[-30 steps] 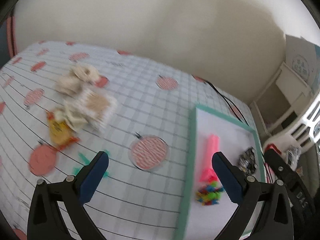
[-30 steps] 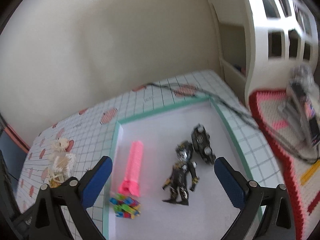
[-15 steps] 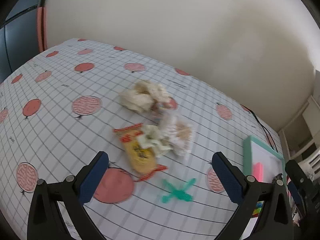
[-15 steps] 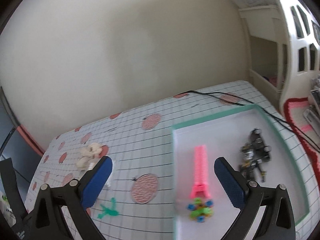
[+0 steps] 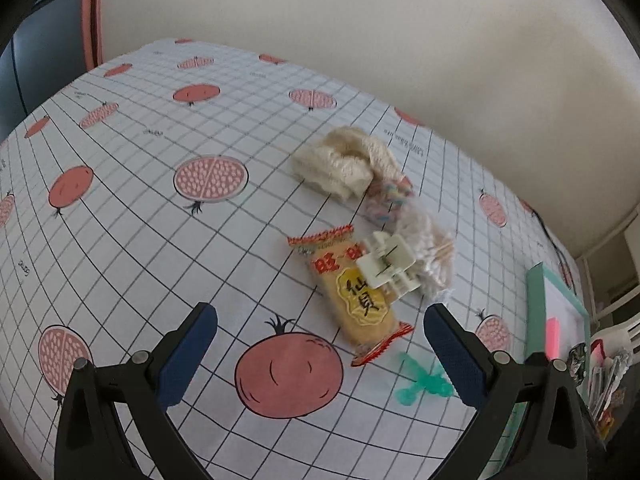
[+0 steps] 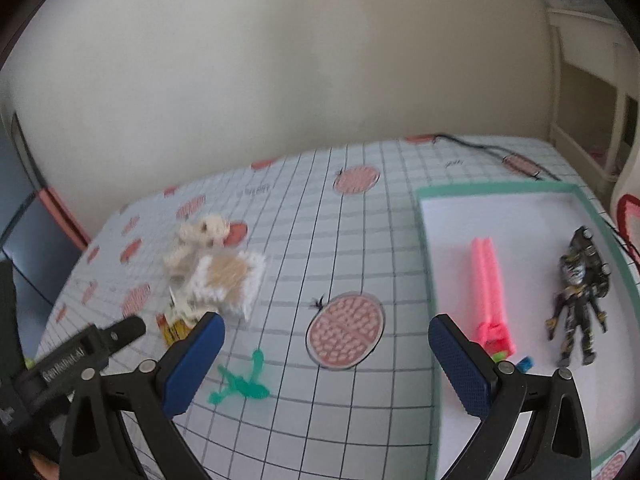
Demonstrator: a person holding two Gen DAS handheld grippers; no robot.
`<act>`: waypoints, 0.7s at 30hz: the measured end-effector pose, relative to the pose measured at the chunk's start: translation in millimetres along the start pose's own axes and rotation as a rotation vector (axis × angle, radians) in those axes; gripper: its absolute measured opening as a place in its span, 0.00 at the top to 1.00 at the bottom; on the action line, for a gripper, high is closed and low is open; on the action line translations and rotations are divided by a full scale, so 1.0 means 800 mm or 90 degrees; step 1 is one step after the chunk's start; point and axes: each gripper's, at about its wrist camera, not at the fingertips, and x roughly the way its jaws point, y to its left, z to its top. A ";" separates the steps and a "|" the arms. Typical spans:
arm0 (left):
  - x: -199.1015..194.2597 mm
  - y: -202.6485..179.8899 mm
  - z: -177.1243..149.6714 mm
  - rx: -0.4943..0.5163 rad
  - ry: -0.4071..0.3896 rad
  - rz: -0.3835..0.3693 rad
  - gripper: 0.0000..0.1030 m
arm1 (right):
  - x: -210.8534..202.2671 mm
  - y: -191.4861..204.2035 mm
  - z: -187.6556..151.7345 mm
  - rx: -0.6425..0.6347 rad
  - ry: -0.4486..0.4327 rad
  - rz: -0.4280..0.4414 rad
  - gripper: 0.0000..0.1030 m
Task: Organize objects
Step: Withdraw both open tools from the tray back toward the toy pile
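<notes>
Left tool [image 5: 320, 354] gapes; snack packet [image 5: 352, 286] lies diagonally.

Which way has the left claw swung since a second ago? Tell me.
Yes: the left claw has swung left, off the green-rimmed tray and onto the snack packet.

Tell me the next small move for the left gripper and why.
Probably ease the left gripper forward and down over the yellow snack packet. Its jaws are open and empty, the packet lies loose on the cloth just ahead between them, and toys already sit in the green-rimmed tray to the right.
</notes>
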 end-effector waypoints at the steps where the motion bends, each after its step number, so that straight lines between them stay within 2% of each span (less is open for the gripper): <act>1: 0.003 0.001 -0.001 0.001 0.005 0.000 0.00 | 0.005 0.004 -0.003 -0.007 0.009 0.002 0.00; 10: 0.027 -0.018 -0.005 0.041 0.035 0.006 0.00 | 0.038 0.046 -0.027 -0.106 0.063 0.007 0.00; 21: 0.035 -0.028 0.009 0.065 0.048 0.009 0.00 | 0.058 0.059 -0.045 -0.140 0.101 0.008 0.00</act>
